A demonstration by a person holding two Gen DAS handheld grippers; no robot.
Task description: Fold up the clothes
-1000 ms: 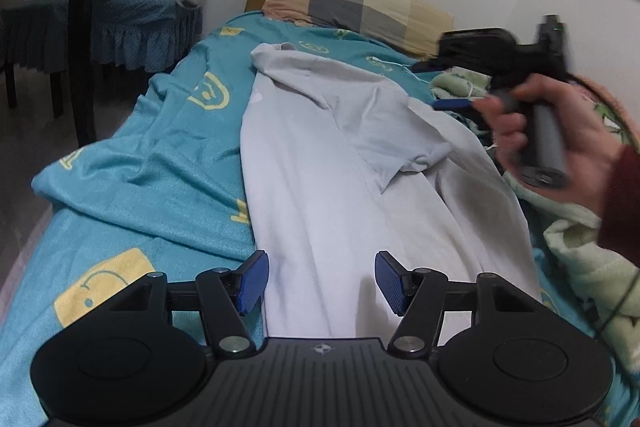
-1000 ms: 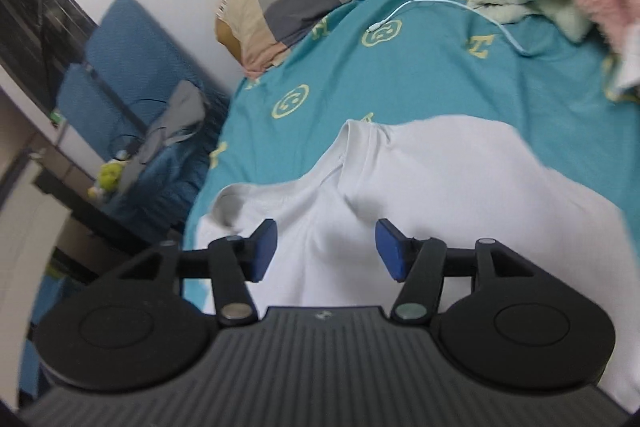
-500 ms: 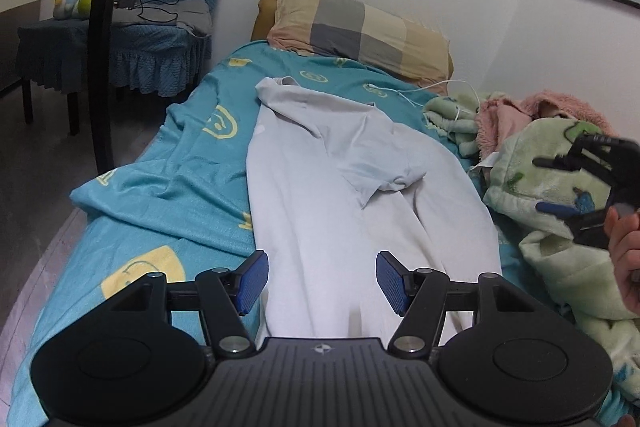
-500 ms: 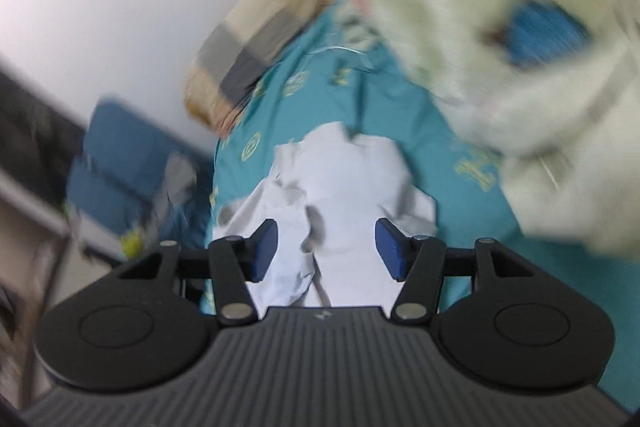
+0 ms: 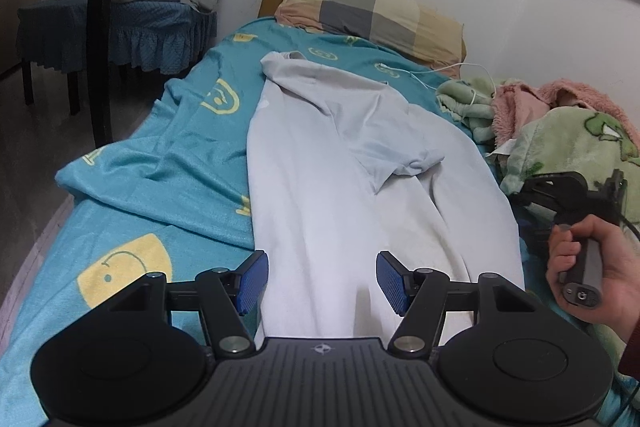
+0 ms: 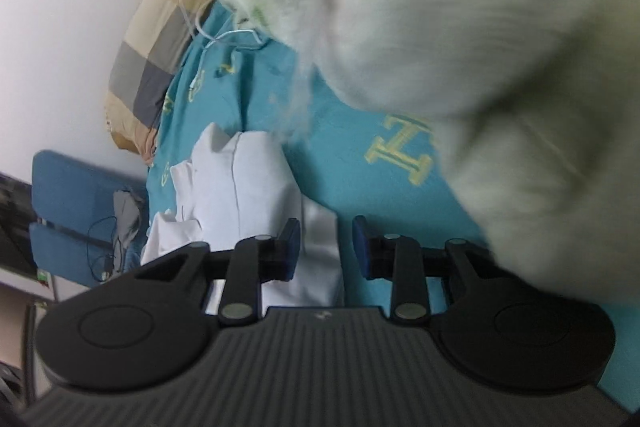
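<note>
a teal bedsheet (image 5: pixel 168 155) covers the bed; the pale grey t-shirt (image 5: pixel 340 187) lies lengthwise on it, one sleeve folded inward. the left gripper (image 5: pixel 318 281) hovers over its hem, fingers apart. the right gripper (image 6: pixel 326 247), fingers parted and empty, sits beside a green blanket (image 6: pixel 460 27).

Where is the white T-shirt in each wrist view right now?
Left wrist: the white T-shirt fills the centre, lying lengthwise on the teal bedspread, collar far, hem between the open fingers of the left hand-held gripper.
Right wrist: it sits lower left of centre, foreshortened, partly behind the right hand-held gripper.
Shared landmark: the checked pillow at the bed's head.
</note>
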